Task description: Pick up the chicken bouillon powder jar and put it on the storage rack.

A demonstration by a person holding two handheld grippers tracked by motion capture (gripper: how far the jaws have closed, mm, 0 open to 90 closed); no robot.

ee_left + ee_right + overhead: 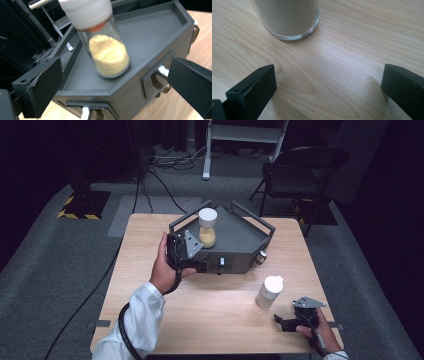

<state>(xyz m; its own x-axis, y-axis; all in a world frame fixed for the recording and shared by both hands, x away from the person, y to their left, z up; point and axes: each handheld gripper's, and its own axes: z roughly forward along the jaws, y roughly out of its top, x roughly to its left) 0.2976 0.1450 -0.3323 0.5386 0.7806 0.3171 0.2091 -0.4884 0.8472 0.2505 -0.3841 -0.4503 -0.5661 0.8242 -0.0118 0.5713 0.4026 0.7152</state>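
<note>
High view, left to right. The left gripper [192, 262], held in the person's left hand [162, 270], sat at the front left corner of the grey tray [240, 237], which rested on the far half of the wooden table [210, 312]. Its jaws were spread wide and pinched nothing. On the tray's left part, just beyond that gripper, stood a jar of yellow grains [207, 227] with a white lid, upright and untouched. Right of the tray and nearer the person, a second jar [269, 291] with pale contents and a white lid stood upright on the bare table. The right gripper [286, 323], held in the right hand [320, 330], lay near the table's front right edge, just beside this second jar but apart from it.

Left gripper view. The jar of yellow grains [105, 47] stood inside the tray [160, 37], ahead of and between the two parted jaws, touching neither.

Right gripper view. The base of the second jar [288, 18] rested on the table [342, 75] ahead of the jaws, toward the left one; the jaws were spread wide with only wood between them.
</note>
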